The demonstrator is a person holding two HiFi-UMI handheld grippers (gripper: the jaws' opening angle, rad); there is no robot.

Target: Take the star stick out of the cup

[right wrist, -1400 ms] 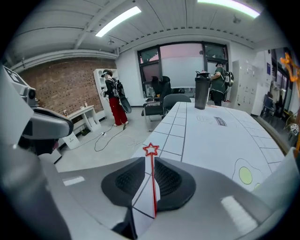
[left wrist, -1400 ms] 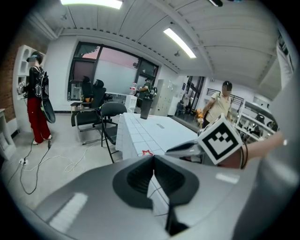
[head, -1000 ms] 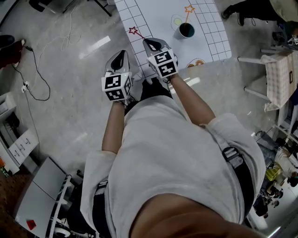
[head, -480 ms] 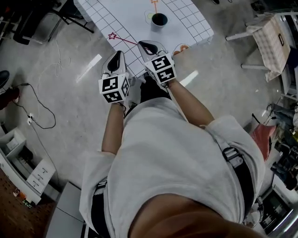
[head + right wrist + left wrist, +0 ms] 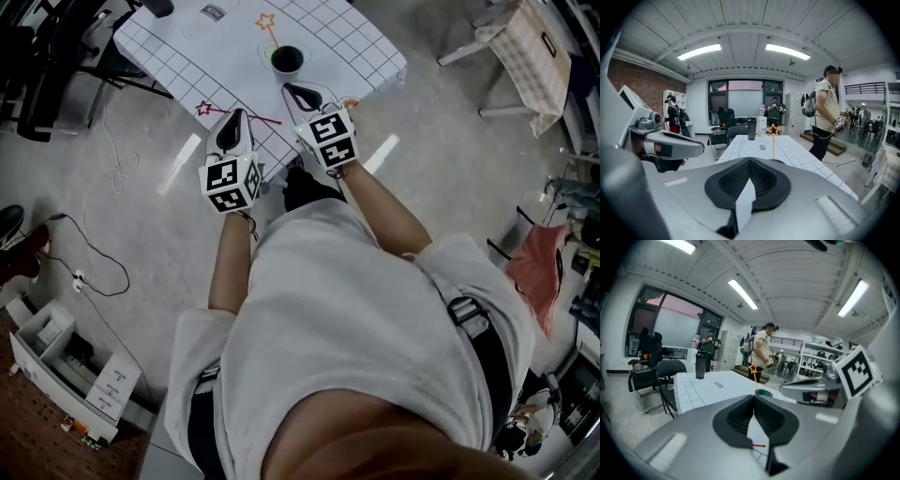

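White gridded table [image 5: 187, 47] with cup [image 5: 287, 59], flat red star stick [image 5: 203, 109], dark bottle [image 5: 157, 7], small card [image 5: 212, 11]

Bright ceiling strip lights [image 5: 786, 50], dark fisheye corners, floor glare [image 5: 184, 161]

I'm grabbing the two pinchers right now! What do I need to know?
Left gripper: jaws together, nothing in them.
Right gripper: jaws together, nothing in them, pointing toward the cup.
The cup stands on the grid table with the orange star stick upright in it.
The red star stick lies flat on the table by the left gripper's tip.
Done: the red stick is out.
Left: probably open the right gripper, pinch the orange stick and lift it out.
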